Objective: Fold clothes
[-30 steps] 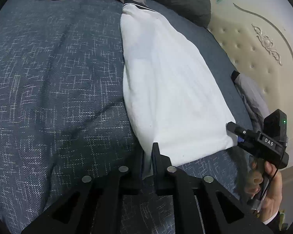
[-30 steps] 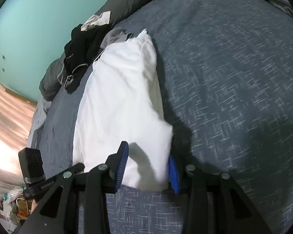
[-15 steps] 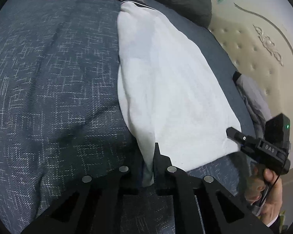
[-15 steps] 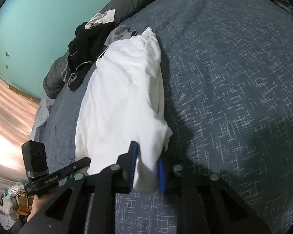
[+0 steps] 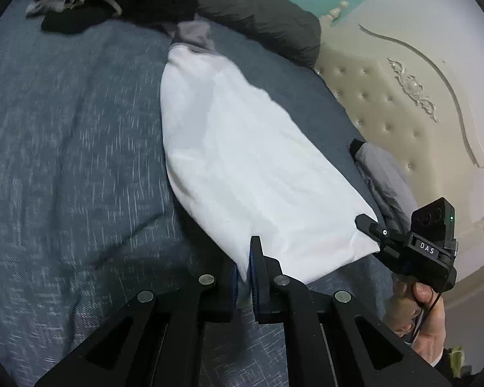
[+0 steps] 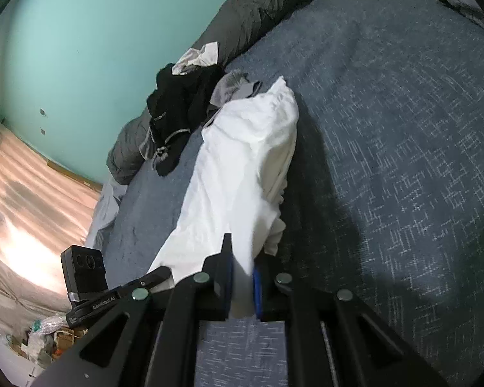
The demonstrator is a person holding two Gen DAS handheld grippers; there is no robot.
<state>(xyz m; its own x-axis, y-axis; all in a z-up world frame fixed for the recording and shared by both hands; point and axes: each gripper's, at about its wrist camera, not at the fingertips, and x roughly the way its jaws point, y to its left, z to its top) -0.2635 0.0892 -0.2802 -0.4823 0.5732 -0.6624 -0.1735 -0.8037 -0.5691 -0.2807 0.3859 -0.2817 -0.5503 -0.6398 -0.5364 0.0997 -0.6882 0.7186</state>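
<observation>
On the blue bed cover [image 5: 64, 148] we see the white garment [image 5: 248, 174] stretched lengthwise toward the dark clothes pile [image 6: 177, 109]. Our left gripper [image 5: 243, 267] is clamped on one near corner, our right gripper [image 6: 242, 277] pinches the other.

Black left tongs [image 5: 242, 277], blue pads, silver screws, right tongs [image 6: 242, 277] alike, "DAS" label

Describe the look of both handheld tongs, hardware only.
Both are matte black, angular frames with round silver fasteners and blue pads. Left tongs carry a boxy black camera block and "GenRoboAI" lettering. Right tongs carry a similar block, a "DAS" label, a green LED and a thin black cable.
</observation>
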